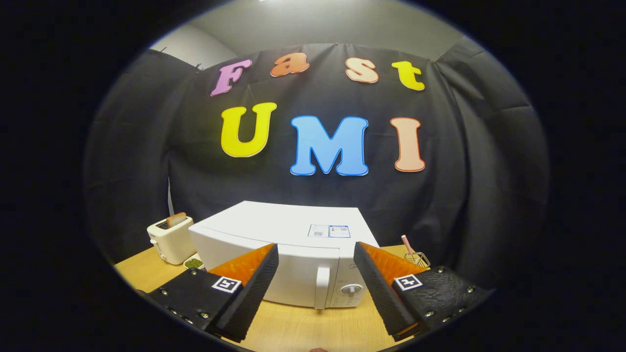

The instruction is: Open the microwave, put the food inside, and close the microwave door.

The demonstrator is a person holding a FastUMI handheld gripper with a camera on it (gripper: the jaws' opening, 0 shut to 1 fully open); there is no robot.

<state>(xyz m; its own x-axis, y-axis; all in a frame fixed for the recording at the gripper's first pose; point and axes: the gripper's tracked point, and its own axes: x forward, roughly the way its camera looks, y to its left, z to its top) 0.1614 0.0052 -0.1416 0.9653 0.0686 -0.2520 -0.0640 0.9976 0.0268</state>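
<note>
A white microwave (288, 234) stands on the wooden table (303, 325) with its door shut. Its vertical handle (321, 287) and a round knob (351, 289) face me, just beyond the fingers. My gripper (315, 254) hovers above the table in front of the microwave, open, with nothing between its fingers. The handle lies in the gap between the two fingers but further off. A small dish of green food (194, 263) sits left of the microwave, partly hidden by the left finger.
A white toaster (170, 238) with a slice of bread in it stands to the left of the microwave. A wire holder with a striped straw (413, 254) sits behind the right finger. Black cloth closes the back and sides.
</note>
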